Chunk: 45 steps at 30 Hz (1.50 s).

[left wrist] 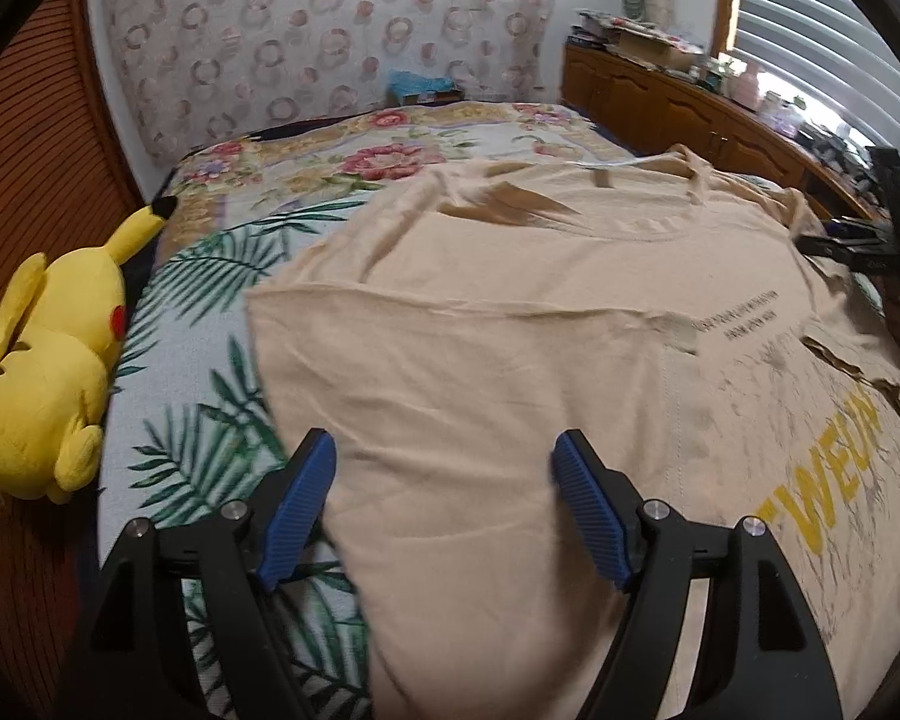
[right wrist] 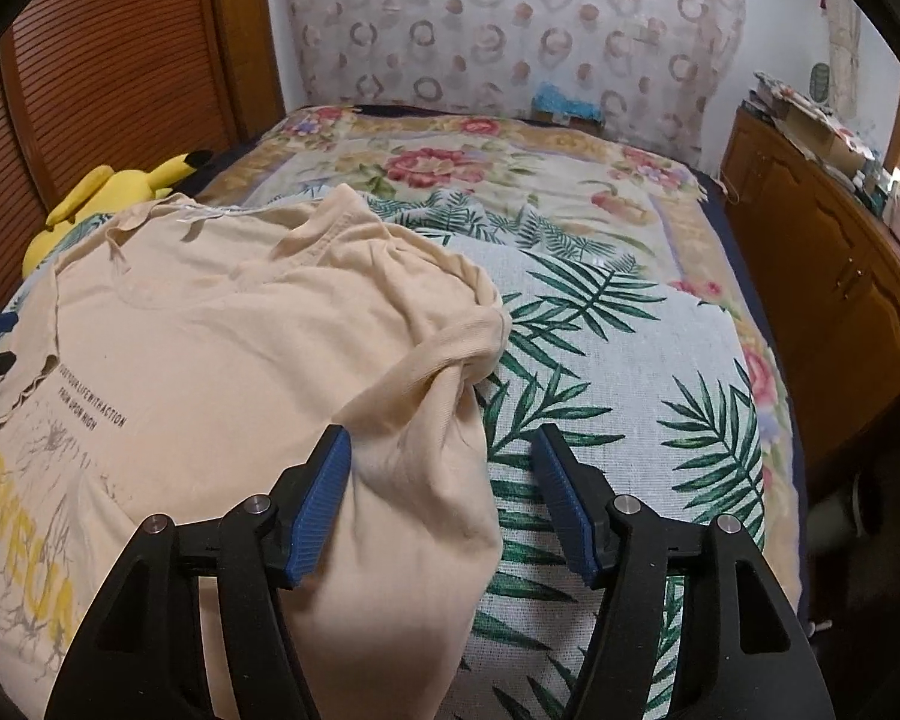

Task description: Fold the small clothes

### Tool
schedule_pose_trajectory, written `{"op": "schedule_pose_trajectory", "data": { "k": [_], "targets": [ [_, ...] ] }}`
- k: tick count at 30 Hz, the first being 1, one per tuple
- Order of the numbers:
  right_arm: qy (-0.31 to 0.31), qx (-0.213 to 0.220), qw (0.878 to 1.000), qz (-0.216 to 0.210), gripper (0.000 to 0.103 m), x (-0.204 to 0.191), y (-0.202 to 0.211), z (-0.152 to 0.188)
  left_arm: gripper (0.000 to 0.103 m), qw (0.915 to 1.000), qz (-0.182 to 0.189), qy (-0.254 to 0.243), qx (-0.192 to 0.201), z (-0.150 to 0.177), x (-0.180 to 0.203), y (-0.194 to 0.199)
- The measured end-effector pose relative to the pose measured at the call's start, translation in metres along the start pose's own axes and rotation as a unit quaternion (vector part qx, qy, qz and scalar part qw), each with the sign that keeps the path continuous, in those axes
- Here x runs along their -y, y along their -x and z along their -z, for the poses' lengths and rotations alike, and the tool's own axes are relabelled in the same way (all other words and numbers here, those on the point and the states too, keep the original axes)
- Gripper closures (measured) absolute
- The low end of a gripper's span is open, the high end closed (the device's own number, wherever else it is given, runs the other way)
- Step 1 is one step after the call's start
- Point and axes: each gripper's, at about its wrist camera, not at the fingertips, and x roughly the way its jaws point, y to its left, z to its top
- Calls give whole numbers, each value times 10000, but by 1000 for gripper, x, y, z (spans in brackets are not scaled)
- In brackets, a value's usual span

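Observation:
A beige T-shirt point(left wrist: 540, 300) with yellow lettering lies spread on the bed, collar toward the far wall. Its left side is folded over the body. My left gripper point(left wrist: 444, 468) is open, its blue pads point(left wrist: 297, 504) just above the folded left part, holding nothing. In the right wrist view the same shirt point(right wrist: 222, 348) lies at left, its right sleeve bunched at the edge. My right gripper point(right wrist: 444, 480) is open over the shirt's right edge, empty. The right gripper also shows in the left wrist view point(left wrist: 858, 240) at the far right.
The bed cover point(right wrist: 618, 360) has a palm-leaf and floral print. A yellow plush toy point(left wrist: 48, 372) lies at the bed's left edge. A wooden cabinet point(right wrist: 840, 276) with clutter runs along the right. A slatted wooden door point(right wrist: 90, 90) stands at left.

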Motion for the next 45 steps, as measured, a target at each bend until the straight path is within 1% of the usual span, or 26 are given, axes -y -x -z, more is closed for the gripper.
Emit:
{"op": "schedule_pose_trajectory", "data": {
  "k": [7,11,13,19,21,23,28,29,30,31,32,33,34,35,36,37,39,42,45],
  "targets": [
    [27,-16,10000,-12,35,-2,-3,-3,28,9983,-108,528,198,-18,-40,-1],
    [27,-17,10000,-12,35,-2,-3,-3,28,9962,34,852,200,-31,-65,-9],
    [27,-18,10000,-12,35,-2,-3,-3,30,9951,133,959,215,-36,-74,-13],
    [34,-20,10000,-10,35,-2,-3,-3,41,9944,262,1011,154,-47,-84,-24],
    [35,-20,10000,-11,35,-2,-3,-3,52,9945,283,1001,113,-47,-85,-28],
    [35,-20,10000,-11,35,-2,-3,-3,53,9946,276,999,33,-46,-84,-33],
    [58,-16,10000,-2,35,-2,-3,-2,53,9959,143,896,57,-47,-80,-35],
    [76,-13,10000,-9,38,-2,-3,-2,53,9961,137,866,58,-47,-79,-35],
    [153,-10,9999,-51,44,-4,-3,-2,55,9966,141,813,64,-47,-76,-35],
    [231,-15,9997,-101,48,-6,-4,-3,60,9969,152,766,68,-47,-75,-35],
    [334,-29,9993,-170,58,-9,-5,-6,73,9976,121,680,50,-48,-72,-35],
    [368,-51,9991,-209,65,-10,-6,-7,86,9983,-30,582,-21,-50,-70,-36],
    [409,-93,9988,-234,69,-13,-7,-10,96,9986,-44,526,-87,-53,-68,-36],
    [463,-135,9985,-253,88,-16,-9,-12,101,9984,120,540,-140,-56,-66,-36],
    [513,-174,9981,-283,98,-18,-9,-14,101,9984,204,522,-83,-59,-63,-31],
    [556,-206,9978,-279,98,-21,-9,-16,101,9986,182,487,4,-61,-61,-25],
    [625,-144,9977,-233,100,-27,-5,-17,101,9980,278,496,266,-63,-54,-3],
    [543,210,9980,-241,101,-34,19,-15,101,9968,298,388,640,-60,-40,35],
    [486,623,9965,-278,101,-43,54,-10,101,9964,300,225,763,-51,-27,66]
  ]
}}
